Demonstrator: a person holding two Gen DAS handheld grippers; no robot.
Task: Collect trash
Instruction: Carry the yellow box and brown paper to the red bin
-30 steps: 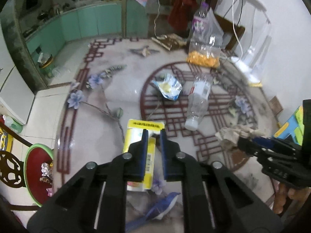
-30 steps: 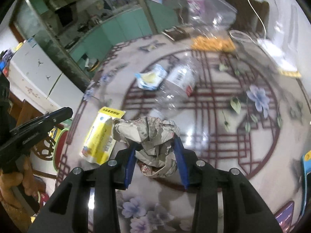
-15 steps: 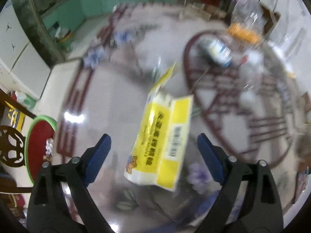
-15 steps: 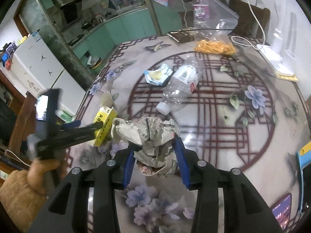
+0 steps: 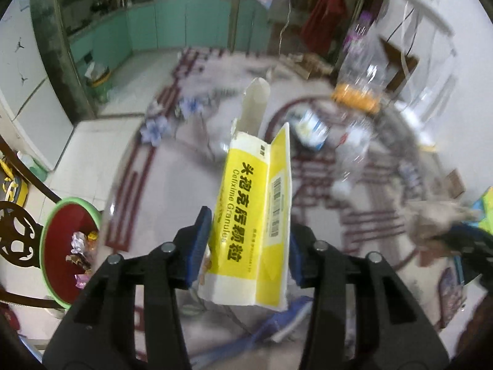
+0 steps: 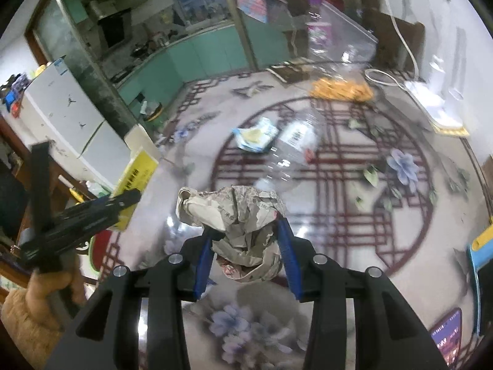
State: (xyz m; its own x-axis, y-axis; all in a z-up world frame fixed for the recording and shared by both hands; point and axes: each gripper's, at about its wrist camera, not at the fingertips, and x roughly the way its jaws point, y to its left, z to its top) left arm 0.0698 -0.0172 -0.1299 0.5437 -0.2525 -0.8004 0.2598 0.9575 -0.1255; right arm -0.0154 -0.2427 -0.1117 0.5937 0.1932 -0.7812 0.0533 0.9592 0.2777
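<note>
My left gripper [image 5: 246, 243] is shut on a yellow and white medicine box [image 5: 255, 212] and holds it above the glass table, its open flap pointing away. The box also shows in the right wrist view [image 6: 135, 175], at the left, in the left gripper [image 6: 92, 215]. My right gripper [image 6: 245, 240] is shut on a crumpled newspaper ball [image 6: 237, 219] held above the table. An empty clear plastic bottle [image 6: 289, 151] and a blue and yellow wrapper [image 6: 254, 134] lie on the table beyond.
A red bin with a green rim [image 5: 66, 246] holding candy wrappers stands below the table's left edge. A clear bag with orange snacks [image 6: 339, 88] and a white lamp base [image 6: 431, 104] sit at the far side. A phone [image 6: 446, 339] lies near right.
My left gripper opened wide around the yellow box, then shut on it and lifted it off the table. My right gripper keeps holding the newspaper ball.
</note>
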